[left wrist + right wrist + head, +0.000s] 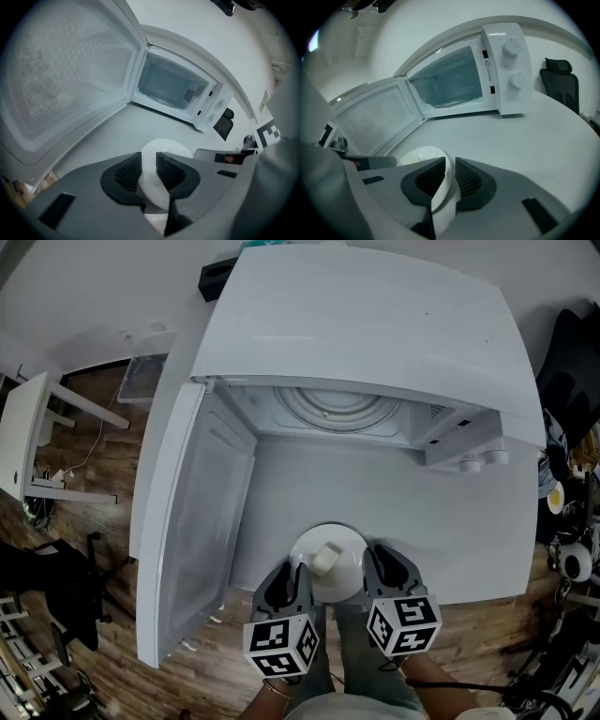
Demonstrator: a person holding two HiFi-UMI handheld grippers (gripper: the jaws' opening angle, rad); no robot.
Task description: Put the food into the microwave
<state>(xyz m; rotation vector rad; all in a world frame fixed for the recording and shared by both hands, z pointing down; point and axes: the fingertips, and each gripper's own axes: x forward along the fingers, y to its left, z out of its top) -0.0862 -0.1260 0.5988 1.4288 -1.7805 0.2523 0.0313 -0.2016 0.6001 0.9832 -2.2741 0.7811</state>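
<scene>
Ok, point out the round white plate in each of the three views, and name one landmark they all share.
Head view: round white plate at bottom centre, between the left gripper and the right gripper.
Left gripper view: bottom centre, rim clamped in the jaws.
Right gripper view: lower left of centre, rim clamped in the jaws.
Shared landmark: the white microwave with its door open, beyond the plate in all three.

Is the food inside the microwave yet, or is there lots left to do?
Not yet. Done: the microwave door stands wide open. In hand: the left claw and right claw both pinch the rim of the white plate, with the food on it, out in front of the microwave. Left: move the plate inside onto the glass turntable, let go, and probably shut the door.
</scene>
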